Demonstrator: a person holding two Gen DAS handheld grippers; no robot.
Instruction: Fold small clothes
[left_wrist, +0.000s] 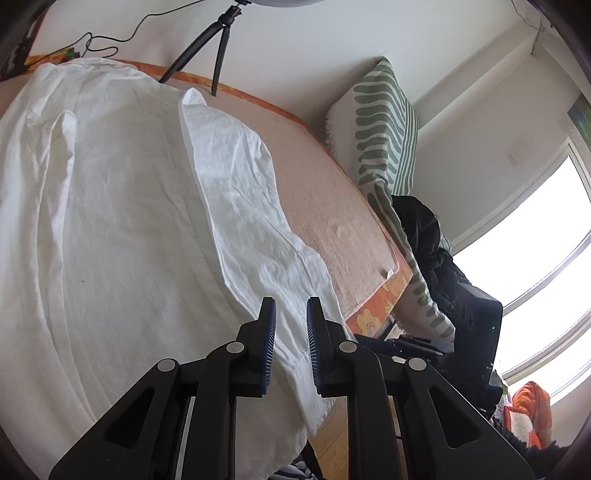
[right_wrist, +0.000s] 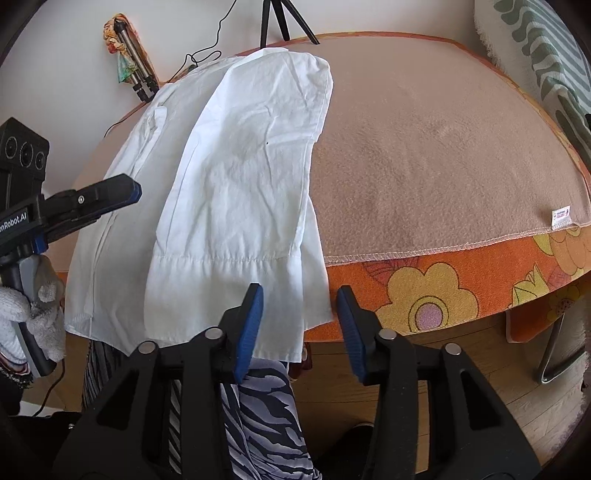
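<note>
One white shirt lies spread on the worktop, its near hem hanging over the front edge, with one side panel folded over onto the body so that it forms a long strip on top. Under it is a beige fleece blanket, and beneath that an orange flowered cloth showing along the front edge.

Over the hem's corner hovers the right tool, its blue-padded jaws apart with a clear gap; the cloth lies below them and the pads do not press on it. From the left the left tool reaches over the shirt's other side; in its own view the jaws stand narrowly apart above the folded strip, gripping nothing. A gloved hand holds its handle.

Behind the worktop stand a black tripod and a green-striped cushion.
</note>
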